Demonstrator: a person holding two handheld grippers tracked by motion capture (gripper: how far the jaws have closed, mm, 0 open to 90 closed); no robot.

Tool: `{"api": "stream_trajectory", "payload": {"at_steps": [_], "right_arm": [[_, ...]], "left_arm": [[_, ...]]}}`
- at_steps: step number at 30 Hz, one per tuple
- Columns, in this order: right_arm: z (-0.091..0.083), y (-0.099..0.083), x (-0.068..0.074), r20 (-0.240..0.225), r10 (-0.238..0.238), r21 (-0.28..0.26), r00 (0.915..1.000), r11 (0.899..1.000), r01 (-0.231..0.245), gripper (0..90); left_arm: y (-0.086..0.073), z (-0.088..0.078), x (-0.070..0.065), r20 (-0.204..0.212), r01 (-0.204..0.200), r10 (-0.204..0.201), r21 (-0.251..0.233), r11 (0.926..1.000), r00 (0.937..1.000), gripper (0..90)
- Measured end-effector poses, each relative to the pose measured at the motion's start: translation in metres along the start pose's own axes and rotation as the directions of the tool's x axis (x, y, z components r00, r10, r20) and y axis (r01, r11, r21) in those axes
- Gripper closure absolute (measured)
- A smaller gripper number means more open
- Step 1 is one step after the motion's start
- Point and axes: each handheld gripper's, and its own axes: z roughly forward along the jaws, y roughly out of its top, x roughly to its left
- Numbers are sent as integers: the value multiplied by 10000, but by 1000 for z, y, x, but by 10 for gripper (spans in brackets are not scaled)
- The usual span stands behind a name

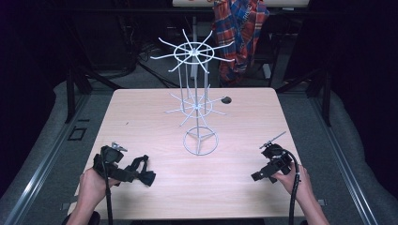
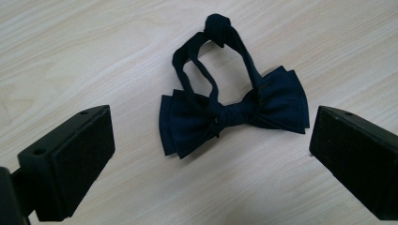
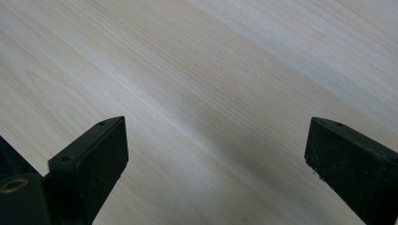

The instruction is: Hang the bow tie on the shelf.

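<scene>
Between the two black jaws of the left gripper, which stand wide apart and hold nothing, a dark navy bow tie lies flat on the pale wooden table. Seen from that gripper's own camera, the bow sits at centre and its neck strap loops away toward twelve o'clock, ending in a small knot; neither pad touches the cloth. From the high camera, the left gripper lies low at about eight o'clock on the table, with the bow tie right at its tips. The right gripper rests at about four o'clock, well apart from the tie; its jaws are likewise spread and empty, over bare wood. At the table's centre, reaching toward twelve o'clock, stands a white wire rack with a ring base and two tiers of radiating spokes. Beyond the far edge hangs a plaid shirt. The likely risk: if the jaws close on only one wing or on the loose strap, the soft cloth could slip free or dangle unevenly. A dangling loop could then snag on the rack's spokes, and a tug might tip the light frame.
</scene>
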Motion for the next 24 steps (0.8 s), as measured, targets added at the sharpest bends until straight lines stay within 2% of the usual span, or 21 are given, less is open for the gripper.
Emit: {"api": "stream_trajectory", "payload": {"at_steps": [5, 7, 9, 11, 15, 20, 23, 24], "right_arm": [[-2, 1, 1, 4, -110, 155, 9999, 9998, 110, 52], [-1, 2, 1, -56, -82, -6, 10000, 10000, 82, 52], [-1, 2, 1, -26, -124, 58, 9999, 9999, 124, 51], [-1, 1, 1, -3, -45, 165, 10000, 9999, 45, 52], [-1, 0, -1, 27, -21, 41, 10000, 10000, 21, 59], [0, 1, 2, -9, 6, 98, 10000, 10000, -6, 68], [0, 1, 2, -18, 25, 117, 10000, 9999, -24, 80], [0, 1, 1, -40, 47, 153, 10000, 9999, -47, 83]], "left_arm": [[3, 5, -5, 20, -118, 117, 80, 9999, 9999, 4], [5, 7, -6, 38, -181, 180, 149, 9997, 9998, 4], [7, 9, -8, 45, -231, 230, 150, 9996, 9997, 4], [10, 12, -11, 48, -382, 381, 140, 9992, 9993, 4], [15, 15, -15, 91, -583, 582, 143, 9982, 9983, 10], [19, 24, -21, 177, -717, 712, 289, 9970, 9973, 96], [21, 27, -22, 289, -846, 835, 365, 9957, 9961, 177], [22, 28, -22, 345, -860, 847, 372, 9956, 9958, 238]]}}
